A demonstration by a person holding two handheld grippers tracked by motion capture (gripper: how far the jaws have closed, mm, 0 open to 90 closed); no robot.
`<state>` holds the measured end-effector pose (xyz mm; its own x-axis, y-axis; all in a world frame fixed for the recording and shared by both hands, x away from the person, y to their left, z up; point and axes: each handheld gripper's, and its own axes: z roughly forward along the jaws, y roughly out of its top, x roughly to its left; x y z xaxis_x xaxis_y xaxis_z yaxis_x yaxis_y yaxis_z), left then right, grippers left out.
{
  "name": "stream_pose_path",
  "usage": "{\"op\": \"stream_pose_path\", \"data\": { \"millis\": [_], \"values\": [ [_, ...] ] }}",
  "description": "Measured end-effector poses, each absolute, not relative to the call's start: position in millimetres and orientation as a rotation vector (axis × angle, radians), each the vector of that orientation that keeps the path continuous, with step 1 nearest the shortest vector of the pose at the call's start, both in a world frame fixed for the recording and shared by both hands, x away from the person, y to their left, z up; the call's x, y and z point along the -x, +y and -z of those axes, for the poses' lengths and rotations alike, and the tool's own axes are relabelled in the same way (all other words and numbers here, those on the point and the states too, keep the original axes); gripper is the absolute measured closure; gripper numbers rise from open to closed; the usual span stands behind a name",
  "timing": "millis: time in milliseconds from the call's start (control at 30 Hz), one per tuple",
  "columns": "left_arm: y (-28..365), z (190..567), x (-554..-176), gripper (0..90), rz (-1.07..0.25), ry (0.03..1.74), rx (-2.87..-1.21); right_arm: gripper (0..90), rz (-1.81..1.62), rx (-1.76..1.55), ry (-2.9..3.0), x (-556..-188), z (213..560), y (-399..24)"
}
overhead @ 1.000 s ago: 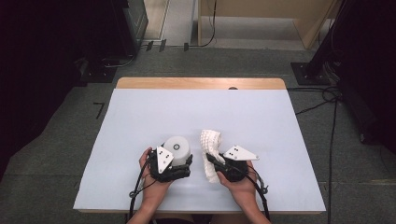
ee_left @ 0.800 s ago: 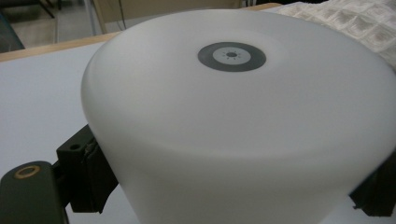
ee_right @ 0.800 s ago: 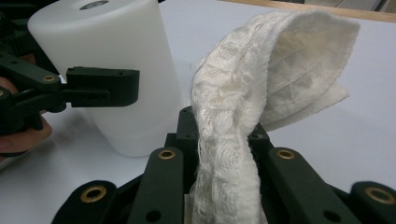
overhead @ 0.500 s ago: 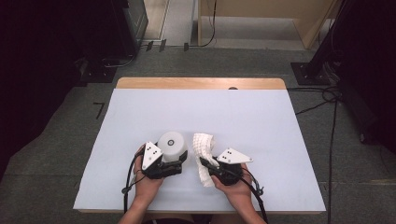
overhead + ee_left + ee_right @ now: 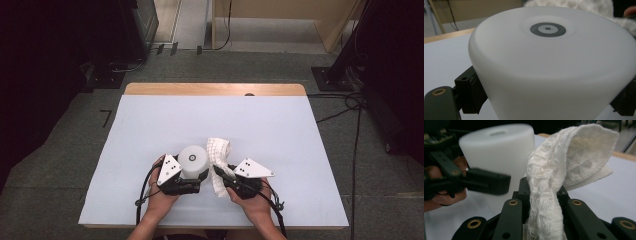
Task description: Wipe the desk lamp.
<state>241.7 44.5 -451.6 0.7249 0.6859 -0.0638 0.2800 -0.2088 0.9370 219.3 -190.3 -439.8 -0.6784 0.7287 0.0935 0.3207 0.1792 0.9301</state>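
**High view: a cup steadied for wiping**

High view, toward six o'clock on the tabletop (image 5: pixel 150 125): an upturned white cup (image 5: pixel 193 160) is grasped across its sides by the left claw (image 5: pixel 192 181), presumably so that it is kept from sliding. At the cup's three o'clock, just beside its wall, a folded white cloth (image 5: pixel 220 150) is clenched in the right claw (image 5: pixel 220 175); its free end is left arching over the jaws, seemingly so that a soft face can be pressed against the cup (image 5: pixel 499 152). Contact between cloth (image 5: pixel 564 162) and cup cannot be confirmed.
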Motion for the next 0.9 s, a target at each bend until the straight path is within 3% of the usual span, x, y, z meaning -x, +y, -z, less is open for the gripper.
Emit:
{"op": "stream_pose_path", "data": {
  "millis": [200,400,567,900],
  "values": [
    [41,454,-243,8.6,-0.425,0.746,-1.822,75.2,-1.524,-0.932,2.049,-216,431,-195],
    [51,447,-245,8.6,-0.432,0.76,-1.774,75.2,-1.467,-0.969,2.131,-223,450,-189],
    [52,447,-245,8.6,-0.461,0.755,-1.764,75.2,-1.424,-1.003,2.181,-228,463,-186],
    [46,466,-250,8.5,-0.552,0.74,-1.86,75.0,-1.443,-1.089,2.09,-233,456,-205]
  ]
}}
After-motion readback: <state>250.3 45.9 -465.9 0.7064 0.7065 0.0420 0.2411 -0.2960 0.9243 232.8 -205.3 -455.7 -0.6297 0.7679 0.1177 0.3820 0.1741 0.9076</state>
